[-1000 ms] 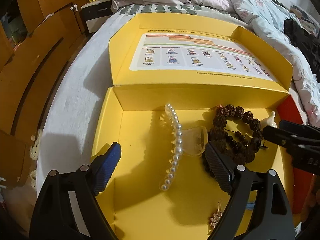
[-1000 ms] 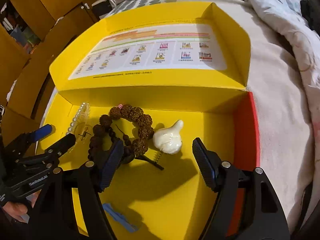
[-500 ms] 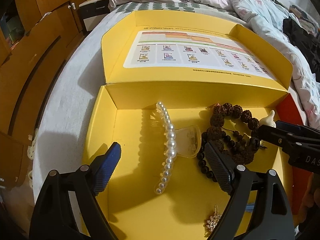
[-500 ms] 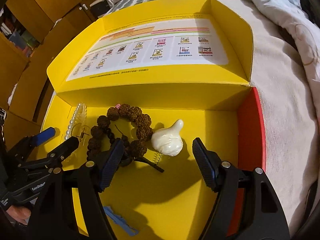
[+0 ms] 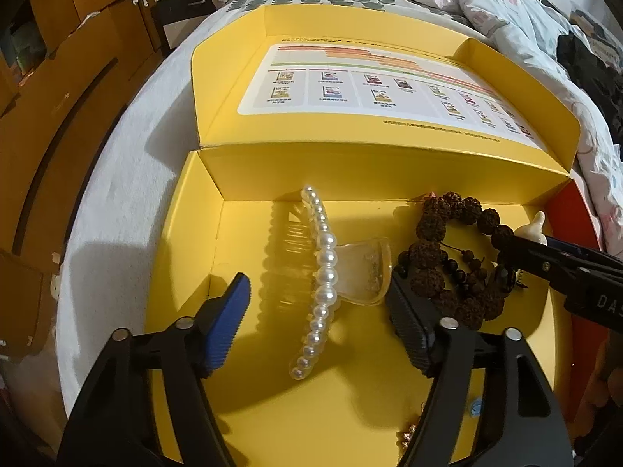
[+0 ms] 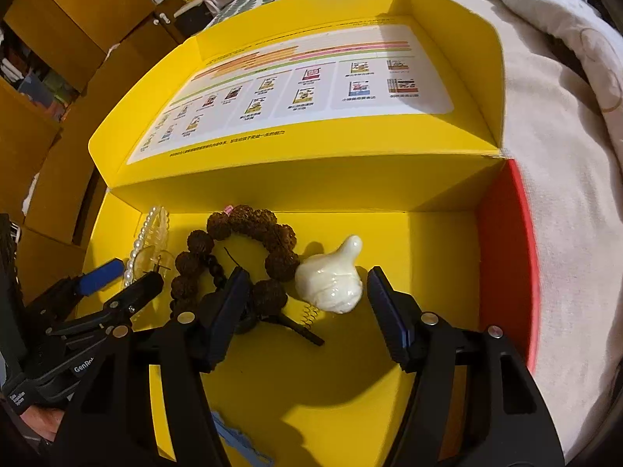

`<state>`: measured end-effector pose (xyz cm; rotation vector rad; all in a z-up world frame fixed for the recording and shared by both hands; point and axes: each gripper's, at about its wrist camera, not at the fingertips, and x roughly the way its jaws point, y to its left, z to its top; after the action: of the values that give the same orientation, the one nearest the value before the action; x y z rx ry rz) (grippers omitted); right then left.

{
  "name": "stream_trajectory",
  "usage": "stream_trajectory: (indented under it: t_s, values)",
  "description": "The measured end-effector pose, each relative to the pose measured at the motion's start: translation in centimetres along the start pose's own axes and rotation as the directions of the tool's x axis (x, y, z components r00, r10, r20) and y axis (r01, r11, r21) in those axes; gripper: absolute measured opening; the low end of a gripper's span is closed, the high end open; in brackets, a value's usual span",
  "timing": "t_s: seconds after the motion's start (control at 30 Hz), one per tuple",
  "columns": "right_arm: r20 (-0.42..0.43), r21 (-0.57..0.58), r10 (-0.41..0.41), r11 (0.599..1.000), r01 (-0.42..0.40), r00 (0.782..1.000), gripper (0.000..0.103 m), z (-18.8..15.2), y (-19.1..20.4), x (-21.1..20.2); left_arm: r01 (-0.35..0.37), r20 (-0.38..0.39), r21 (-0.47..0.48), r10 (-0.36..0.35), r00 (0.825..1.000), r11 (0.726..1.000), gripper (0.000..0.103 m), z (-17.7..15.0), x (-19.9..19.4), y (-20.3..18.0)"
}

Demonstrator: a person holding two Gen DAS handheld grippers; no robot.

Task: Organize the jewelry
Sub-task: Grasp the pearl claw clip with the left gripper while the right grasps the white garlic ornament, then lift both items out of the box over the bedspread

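Observation:
An open yellow box (image 5: 187,233) lies on a bed. Inside lie a pearl-trimmed clear hair claw (image 5: 323,268), a dark brown bead bracelet (image 5: 447,257) and a white thumb-shaped piece (image 6: 335,280). My left gripper (image 5: 317,323) is open, its fingers on either side of the hair claw, just above it. My right gripper (image 6: 303,307) is open, its fingers on either side of the white piece; its left finger stands over the bracelet (image 6: 241,257). The hair claw (image 6: 150,245) also shows at the left of the right wrist view.
The box lid (image 5: 370,93) stands open at the back with a printed sheet. The right box wall is red (image 6: 506,257). A small gold ornament (image 5: 407,436) and a blue clip (image 6: 237,443) lie near the front. Wooden cabinets (image 5: 58,78) stand left; bedding (image 5: 506,7) lies behind.
Both grippers have moved forward into the box. The left gripper now straddles the hair claw and the right one straddles the white piece. Both stay open.

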<state>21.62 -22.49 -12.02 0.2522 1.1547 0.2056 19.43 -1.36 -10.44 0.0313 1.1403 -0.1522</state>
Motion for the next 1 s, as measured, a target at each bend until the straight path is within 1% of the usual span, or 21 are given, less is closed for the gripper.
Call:
stream_trajectory:
  t_s: [0.07,0.13,0.2,0.27,0.37,0.5,0.67,0.87,1.0]
  values:
    - [0.013,0.005,0.005,1.000,-0.005,1.000,0.063,0.1,0.0,0.1,-0.002,-0.007,0.002,0.002,1.000,1.000,0.056,0.0,0.1,0.0]
    - [0.010,-0.001,0.005,1.000,-0.005,1.000,0.061,0.1,0.2,0.1,-0.001,-0.016,0.001,0.001,1.000,1.000,0.051,-0.1,0.4,0.1]
    - [0.004,0.012,0.017,1.000,-0.017,1.000,0.051,0.1,0.1,0.1,0.009,-0.024,-0.007,-0.009,1.000,1.000,0.047,-0.1,0.5,0.2]
    - [-0.007,0.018,0.028,0.999,-0.028,1.000,0.046,0.2,0.1,0.1,0.011,-0.025,-0.013,-0.012,1.000,1.000,0.042,-0.1,0.4,0.3]
    - [-0.011,0.034,0.042,0.999,-0.042,0.999,0.040,0.2,-0.1,-0.1,0.010,-0.024,-0.019,-0.011,1.000,1.000,0.041,-0.1,0.3,0.4]
    - [-0.009,0.043,0.042,0.998,-0.042,0.999,0.038,0.2,0.0,-0.4,0.009,-0.023,-0.027,-0.010,1.000,1.000,0.041,-0.2,0.1,0.5]
    - [-0.003,0.057,0.051,0.997,-0.051,0.999,0.038,0.2,-0.2,-1.3,0.014,-0.012,-0.034,-0.014,1.000,0.999,0.040,-0.3,-0.5,0.5]
    - [0.009,0.096,0.086,0.992,-0.087,0.996,0.038,0.2,-1.3,-2.7,0.020,-0.004,-0.043,-0.020,1.000,0.999,0.040,-0.4,-1.1,0.7]
    - [0.020,0.112,0.100,0.988,-0.102,0.995,0.038,0.3,-1.7,-3.5,0.036,0.012,-0.043,-0.035,0.999,0.998,0.040,-0.5,-2.0,0.8]
